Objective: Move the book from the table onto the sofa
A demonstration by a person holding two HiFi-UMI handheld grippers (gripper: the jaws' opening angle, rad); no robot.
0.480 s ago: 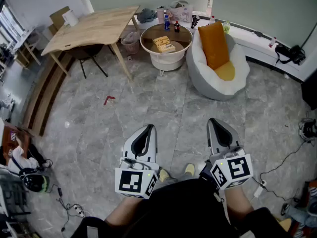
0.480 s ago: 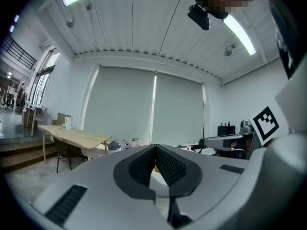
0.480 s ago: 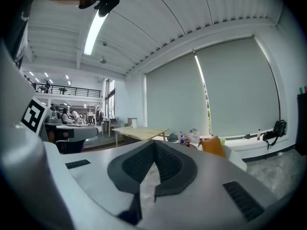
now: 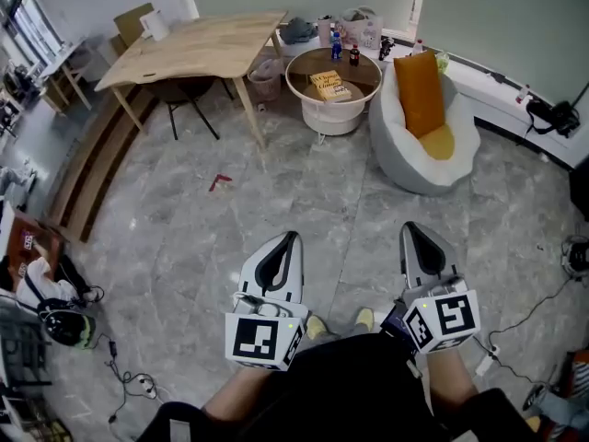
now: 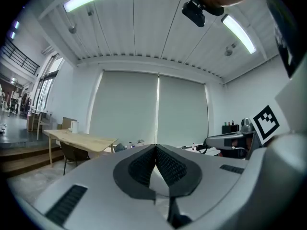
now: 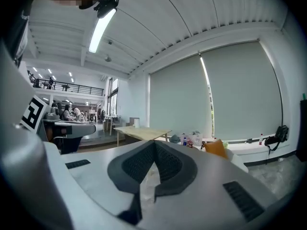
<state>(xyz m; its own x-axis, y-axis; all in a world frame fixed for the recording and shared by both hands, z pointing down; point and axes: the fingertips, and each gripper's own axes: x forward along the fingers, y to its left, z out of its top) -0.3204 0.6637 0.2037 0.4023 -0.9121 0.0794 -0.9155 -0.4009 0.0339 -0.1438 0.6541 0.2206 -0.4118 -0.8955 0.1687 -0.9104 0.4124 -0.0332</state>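
Book (image 4: pixel 329 84), title illegible, on distant round table (image 4: pixel 304 65); left gripper (image 4: pixel 294 237) and right gripper (image 4: pixel 407 227) fingers together, empty.

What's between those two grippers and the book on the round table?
Bare grey floor only, per the head view, from the left gripper and right gripper to the table holding the book.

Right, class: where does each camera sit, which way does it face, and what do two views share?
Head view: on the head, looking steeply down at book and sofa; left gripper, right gripper, lap show.
Left gripper view: rides that gripper, level along its shut jaws toward blinds.
Right gripper view: likewise, shut jaws, toward sofa.
Shared: both gripper views show the wooden table.
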